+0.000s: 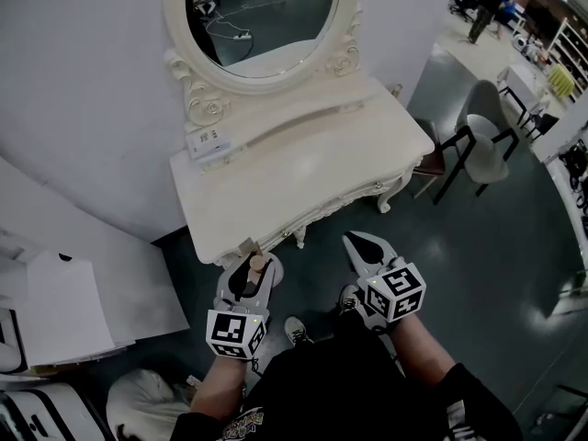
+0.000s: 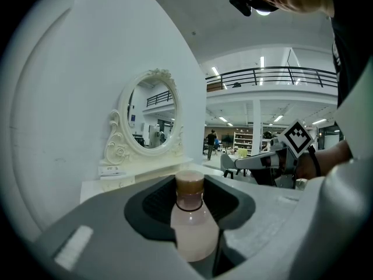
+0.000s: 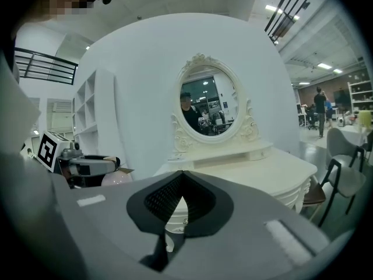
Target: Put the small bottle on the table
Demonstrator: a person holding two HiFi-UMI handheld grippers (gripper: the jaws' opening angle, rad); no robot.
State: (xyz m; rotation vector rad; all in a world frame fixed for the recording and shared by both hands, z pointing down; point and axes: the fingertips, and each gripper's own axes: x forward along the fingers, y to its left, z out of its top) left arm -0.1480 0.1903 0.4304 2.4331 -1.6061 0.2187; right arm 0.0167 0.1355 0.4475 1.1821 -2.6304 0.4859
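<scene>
The left gripper (image 2: 190, 185) is clamped on the small bottle (image 2: 194, 232), its jaws pinching the pale body from both sides so that the brown cap stands up between the tips (an upright hold that should let the bottle go down on its base without tipping). In the head view the bottle hangs in the air just at the front edge of the white table (image 1: 303, 173), near its left corner, not on the top. The right gripper (image 3: 182, 177) has its jaws together with nothing between them and hangs beside the left one, probably kept back because one gripper is enough here. Beyond the bare tabletop stands an oval mirror (image 1: 262, 16), leaving plenty of room for the bottle.
</scene>
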